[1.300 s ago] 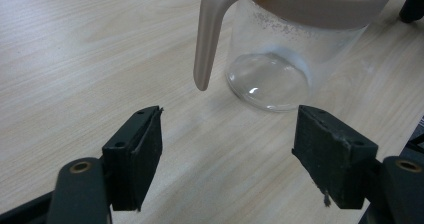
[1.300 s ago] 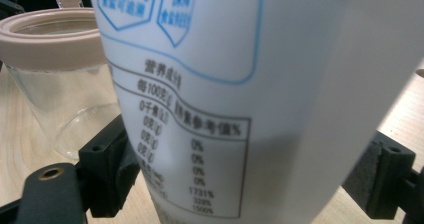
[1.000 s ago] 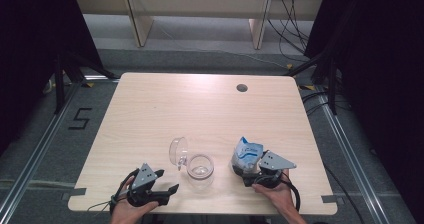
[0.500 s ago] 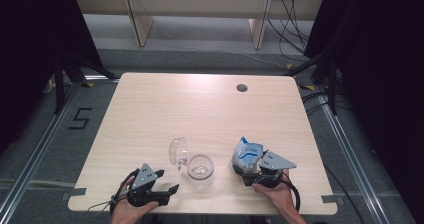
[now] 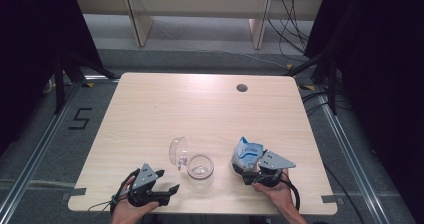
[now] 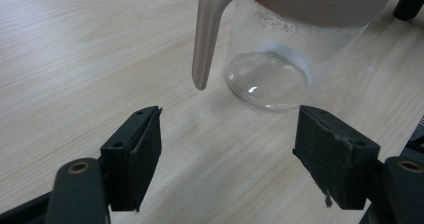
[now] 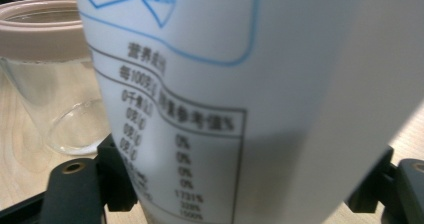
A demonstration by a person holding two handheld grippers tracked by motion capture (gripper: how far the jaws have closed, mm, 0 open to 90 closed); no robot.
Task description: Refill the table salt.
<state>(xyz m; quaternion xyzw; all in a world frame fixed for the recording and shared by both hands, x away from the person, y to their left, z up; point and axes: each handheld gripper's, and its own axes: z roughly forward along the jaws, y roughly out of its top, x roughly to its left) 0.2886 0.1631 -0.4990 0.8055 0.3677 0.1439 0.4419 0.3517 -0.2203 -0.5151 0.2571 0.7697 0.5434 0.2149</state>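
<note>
A clear glass jar (image 5: 200,170) with a beige rim stands near the table's front edge, its hinged lid (image 5: 177,151) flipped open to the left. My left gripper (image 5: 167,182) lies just left of it, open; in the left gripper view nothing sits between its jaws (image 6: 230,154), and the jar (image 6: 280,49) with its beige lid tab (image 6: 205,39) stands a little ahead. To the jar's right stands a white and blue pouch (image 5: 247,153). My right gripper (image 5: 240,167) has just been closing its jaws on that pouch (image 7: 225,84), with both pads against its sides.
The light wooden table (image 5: 200,104) has a round cable hole (image 5: 242,88) at the back right. Pale shelving (image 5: 200,4) stands beyond the far edge. Dark frames and cables flank both sides of the table.
</note>
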